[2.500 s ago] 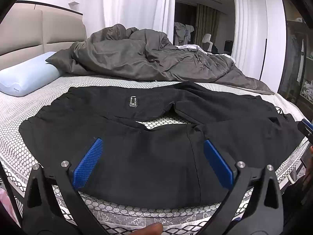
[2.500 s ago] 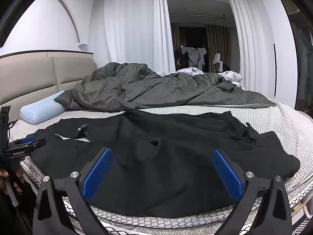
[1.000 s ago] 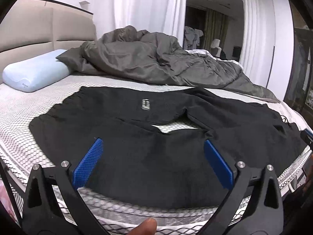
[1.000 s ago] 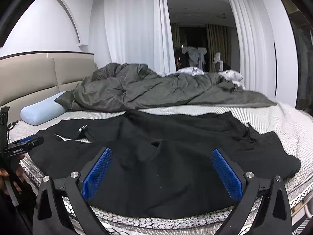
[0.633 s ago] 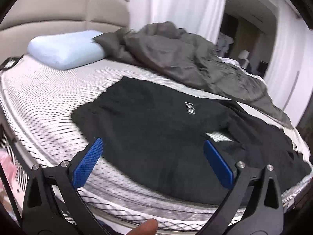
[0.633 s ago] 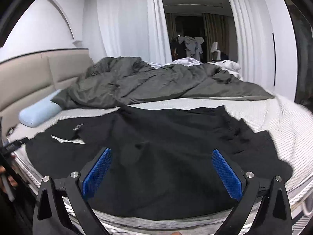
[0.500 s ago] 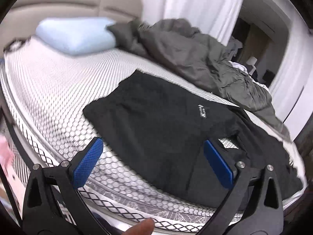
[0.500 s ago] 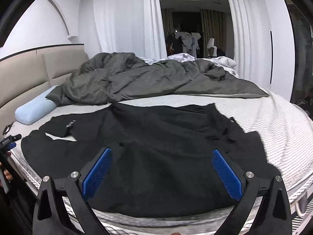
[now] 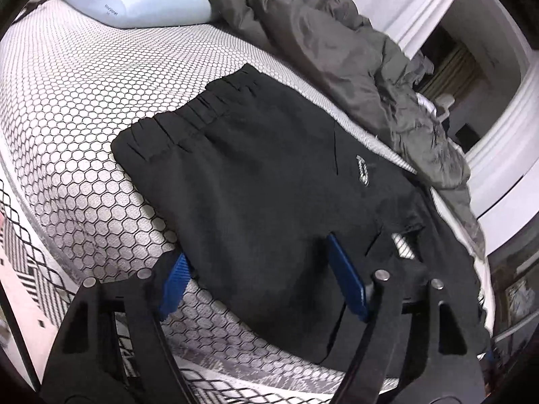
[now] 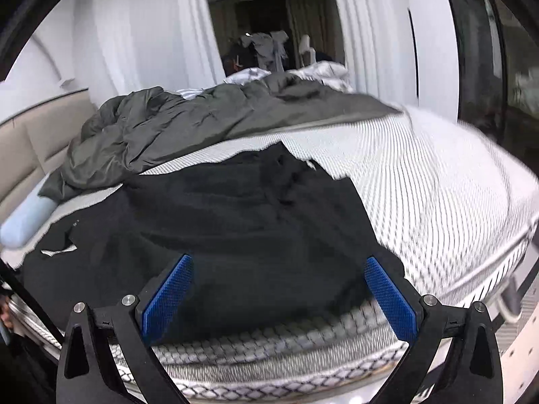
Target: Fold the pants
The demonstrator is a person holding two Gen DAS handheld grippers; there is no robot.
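Black pants (image 9: 269,168) lie spread across the near part of the bed, with the gathered waistband (image 9: 188,114) at the left and a small label (image 9: 362,170) on the upper layer. My left gripper (image 9: 256,245) hovers tilted over the pants' near edge by the waistband end. Its jaws are closing with black fabric between the blue pads, which do not press on it. In the right wrist view the pants (image 10: 235,208) end at the leg cuffs on the right. My right gripper (image 10: 279,258) stands wide open above that end.
A crumpled grey duvet (image 9: 337,43) fills the back of the bed behind the pants. A pale blue pillow (image 9: 134,0) lies at the head end. The honeycomb-patterned mattress cover (image 9: 67,101) shows around the pants. The bed's front edge runs just under both grippers.
My left gripper swung left to the waistband end, rolled, sank closer to the fabric, and its jaws narrowed. My right gripper shifted right toward the leg ends, still wide open.
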